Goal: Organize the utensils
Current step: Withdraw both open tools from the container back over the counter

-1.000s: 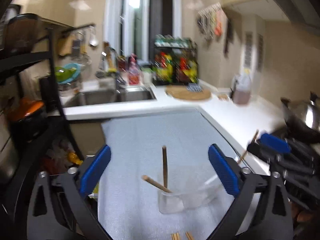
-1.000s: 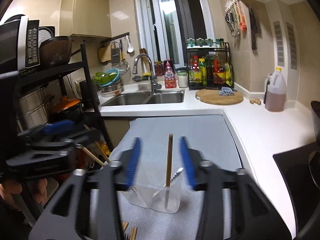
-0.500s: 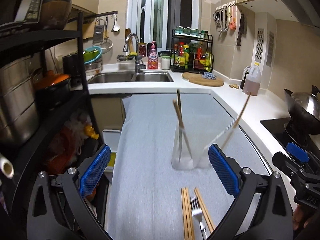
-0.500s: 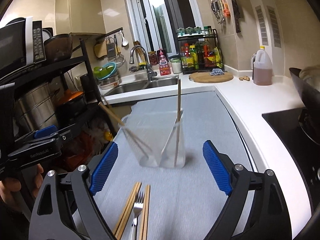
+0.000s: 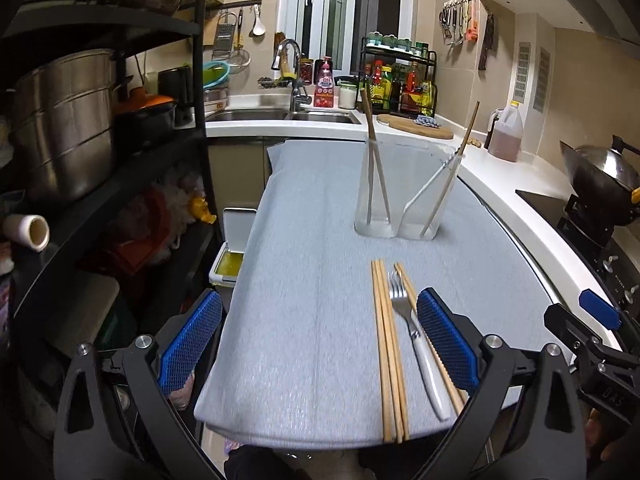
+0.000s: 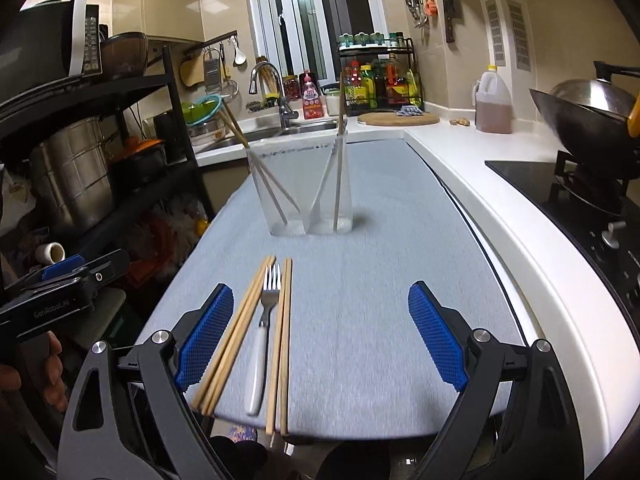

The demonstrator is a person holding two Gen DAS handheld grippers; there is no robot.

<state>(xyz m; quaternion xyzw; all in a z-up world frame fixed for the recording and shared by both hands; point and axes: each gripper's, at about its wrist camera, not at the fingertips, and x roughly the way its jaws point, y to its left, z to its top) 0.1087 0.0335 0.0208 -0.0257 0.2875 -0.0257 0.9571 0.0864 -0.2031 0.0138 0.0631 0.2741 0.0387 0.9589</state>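
We've got both grippers, left (image 5: 318, 344) & right (image 6: 320, 340), w/ jaws released, empty. Fork (image 6: 262, 340) lies betw. chopsticks (image 6: 282, 344) at table (image 6: 380, 280) near edge, 6 o'clock of clear holder (image 6: 308, 192). Risk: grabbing fork drags sticks off edge; holder looks tippy.

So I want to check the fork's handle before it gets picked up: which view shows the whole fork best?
The right wrist view: the fork lies unobstructed between chopsticks. In the left wrist view, the left gripper has a finger crowding the fork's handle.
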